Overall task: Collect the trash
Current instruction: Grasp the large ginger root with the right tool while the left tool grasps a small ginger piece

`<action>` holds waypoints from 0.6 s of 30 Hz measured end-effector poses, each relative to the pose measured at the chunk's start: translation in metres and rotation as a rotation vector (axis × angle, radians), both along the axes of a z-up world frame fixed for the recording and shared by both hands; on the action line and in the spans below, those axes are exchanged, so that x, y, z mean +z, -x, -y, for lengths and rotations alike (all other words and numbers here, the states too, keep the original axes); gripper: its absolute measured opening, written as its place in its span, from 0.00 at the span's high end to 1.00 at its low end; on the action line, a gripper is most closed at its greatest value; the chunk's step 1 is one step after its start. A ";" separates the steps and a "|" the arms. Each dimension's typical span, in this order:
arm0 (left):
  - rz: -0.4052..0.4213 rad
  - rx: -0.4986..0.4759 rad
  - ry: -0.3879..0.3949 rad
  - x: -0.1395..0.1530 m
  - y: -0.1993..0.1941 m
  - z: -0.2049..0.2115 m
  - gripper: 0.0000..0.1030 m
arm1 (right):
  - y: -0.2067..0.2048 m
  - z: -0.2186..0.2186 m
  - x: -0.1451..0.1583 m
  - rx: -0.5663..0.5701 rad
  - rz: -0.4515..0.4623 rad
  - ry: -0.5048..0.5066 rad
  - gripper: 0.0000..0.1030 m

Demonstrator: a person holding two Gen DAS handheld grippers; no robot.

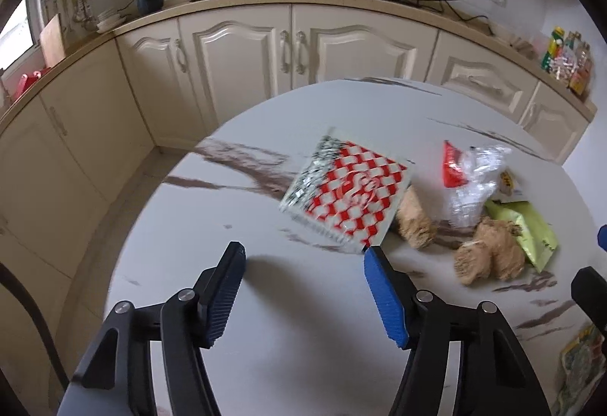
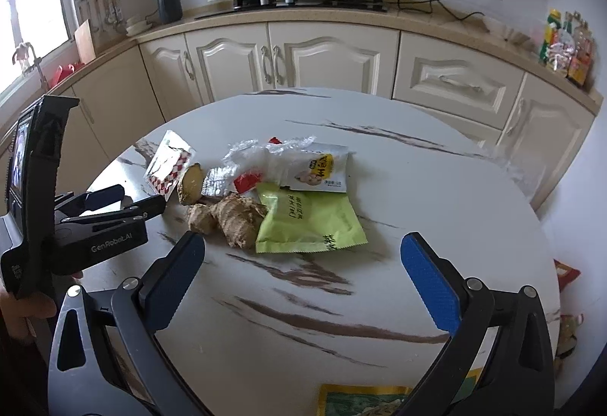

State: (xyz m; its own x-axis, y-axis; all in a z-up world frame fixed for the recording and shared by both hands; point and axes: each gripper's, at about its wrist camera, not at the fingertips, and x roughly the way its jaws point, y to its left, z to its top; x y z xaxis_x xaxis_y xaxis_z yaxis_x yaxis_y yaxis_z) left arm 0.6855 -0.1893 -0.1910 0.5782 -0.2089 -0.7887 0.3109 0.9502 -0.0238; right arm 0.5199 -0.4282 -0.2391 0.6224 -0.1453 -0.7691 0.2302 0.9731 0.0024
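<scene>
Wrappers (image 2: pixel 309 218) heaped on table (image 2: pixel 417 188), partly overlapping, blurred, both grippers' jaws spread, empty.

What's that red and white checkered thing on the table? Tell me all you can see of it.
The checkered wrapper is a flat, shiny plastic packet, red-and-white checks with a black-and-white patterned strip along one side and a red logo, too blurred to read. It lies at the left end of the litter pile on the marbled table, beside a cut ginger piece. Neither gripper holds it.
</scene>
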 end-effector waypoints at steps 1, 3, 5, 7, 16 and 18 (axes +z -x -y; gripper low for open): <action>0.000 0.011 0.001 0.001 -0.001 -0.005 0.41 | -0.003 -0.003 0.000 0.004 -0.005 0.003 0.00; 0.002 0.033 -0.001 0.000 0.005 -0.015 0.41 | -0.009 -0.011 -0.001 0.018 -0.013 0.011 0.00; -0.001 0.038 0.006 0.001 0.008 -0.026 0.41 | -0.018 -0.022 -0.004 0.040 -0.027 0.016 0.00; -0.005 0.034 0.010 -0.001 0.017 -0.028 0.40 | -0.026 -0.033 -0.007 0.072 -0.033 0.030 0.00; -0.024 0.027 0.047 0.009 0.047 -0.053 0.40 | -0.075 -0.052 -0.040 0.105 -0.120 -0.007 0.06; -0.026 0.019 0.061 0.013 0.049 -0.056 0.40 | -0.075 -0.051 -0.048 0.099 -0.135 0.005 0.05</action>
State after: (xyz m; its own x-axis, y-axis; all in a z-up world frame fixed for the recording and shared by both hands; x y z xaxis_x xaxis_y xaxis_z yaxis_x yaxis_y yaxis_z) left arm 0.6369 -0.1336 -0.1779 0.5619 -0.2459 -0.7898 0.2912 0.9525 -0.0894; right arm 0.5947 -0.3775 -0.2867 0.5252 -0.0927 -0.8459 0.1310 0.9910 -0.0273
